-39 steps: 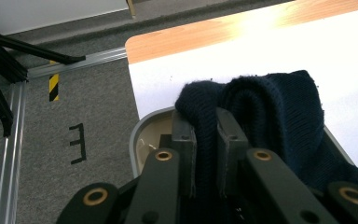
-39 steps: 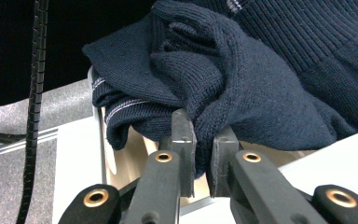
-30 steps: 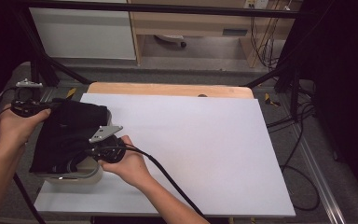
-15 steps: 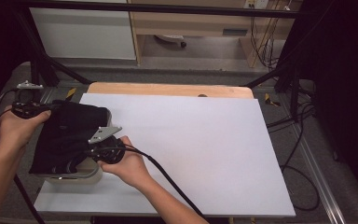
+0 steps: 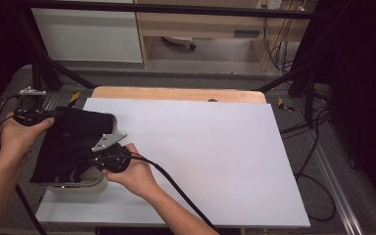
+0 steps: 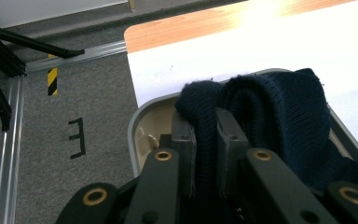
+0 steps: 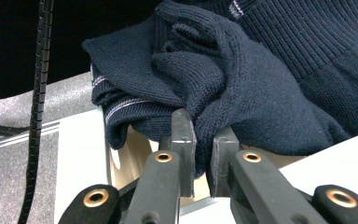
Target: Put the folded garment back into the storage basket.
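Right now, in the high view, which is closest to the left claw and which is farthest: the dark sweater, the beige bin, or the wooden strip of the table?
1. dark sweater: pinched in the left claw.
2. beige bin: just under the sweater.
3. wooden strip: far table edge, off to the right.

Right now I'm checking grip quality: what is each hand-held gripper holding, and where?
Both pinch the dark navy knitted garment: the left hand-held gripper on a fold at its edge, the right hand-held gripper on a bunched fold.
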Tool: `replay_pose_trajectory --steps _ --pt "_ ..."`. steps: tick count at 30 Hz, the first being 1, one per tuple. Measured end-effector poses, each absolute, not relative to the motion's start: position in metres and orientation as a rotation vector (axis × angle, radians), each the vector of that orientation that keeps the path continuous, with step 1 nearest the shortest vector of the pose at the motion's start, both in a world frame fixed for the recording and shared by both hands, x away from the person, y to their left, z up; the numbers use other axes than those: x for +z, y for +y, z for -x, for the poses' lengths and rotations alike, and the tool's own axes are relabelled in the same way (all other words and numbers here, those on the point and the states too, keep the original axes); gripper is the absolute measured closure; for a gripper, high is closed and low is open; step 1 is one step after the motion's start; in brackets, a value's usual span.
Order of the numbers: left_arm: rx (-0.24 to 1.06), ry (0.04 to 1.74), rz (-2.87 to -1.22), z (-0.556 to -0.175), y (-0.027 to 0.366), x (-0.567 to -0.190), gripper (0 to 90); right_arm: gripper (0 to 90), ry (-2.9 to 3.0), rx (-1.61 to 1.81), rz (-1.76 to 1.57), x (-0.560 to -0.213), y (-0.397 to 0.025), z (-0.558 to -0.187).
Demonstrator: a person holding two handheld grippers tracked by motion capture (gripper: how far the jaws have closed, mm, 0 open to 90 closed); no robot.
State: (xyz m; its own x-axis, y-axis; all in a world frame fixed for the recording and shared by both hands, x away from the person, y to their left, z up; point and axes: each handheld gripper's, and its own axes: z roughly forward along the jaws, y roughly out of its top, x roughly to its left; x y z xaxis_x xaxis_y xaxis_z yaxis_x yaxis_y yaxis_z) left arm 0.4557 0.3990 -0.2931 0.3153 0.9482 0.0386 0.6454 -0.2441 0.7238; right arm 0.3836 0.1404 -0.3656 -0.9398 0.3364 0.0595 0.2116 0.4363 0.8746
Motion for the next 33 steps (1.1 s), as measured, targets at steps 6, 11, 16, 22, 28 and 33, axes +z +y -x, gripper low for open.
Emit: replay_pose_trajectory --steps 6,11,16,22,28,33 --pt "0.65 1.406 -1.981 -0.456 0.399 -0.296 80.2 83.6 2.563 1.512 -0.49 -0.366 0.141 -0.383" --pt "0.661 1.398 -1.979 -0.452 0.4 -0.297 80.1 83.5 2.567 1.517 -0.493 -0.367 0.142 -0.384" --pt "0.655 1.406 -1.983 -0.451 0.401 -0.302 80.1 83.5 2.576 1.514 -0.486 -0.369 0.145 -0.383" --pt "0.652 1.413 -1.99 -0.452 0.4 -0.308 80.0 83.4 2.581 1.507 -0.49 -0.369 0.145 -0.383" --pt "0.67 1.417 -1.987 -0.455 0.398 -0.31 80.0 83.4 2.58 1.492 -0.5 -0.368 0.144 -0.384" --pt "0.694 1.412 -1.966 -0.456 0.396 -0.307 80.0 83.3 2.571 1.485 -0.518 -0.368 0.143 -0.387"
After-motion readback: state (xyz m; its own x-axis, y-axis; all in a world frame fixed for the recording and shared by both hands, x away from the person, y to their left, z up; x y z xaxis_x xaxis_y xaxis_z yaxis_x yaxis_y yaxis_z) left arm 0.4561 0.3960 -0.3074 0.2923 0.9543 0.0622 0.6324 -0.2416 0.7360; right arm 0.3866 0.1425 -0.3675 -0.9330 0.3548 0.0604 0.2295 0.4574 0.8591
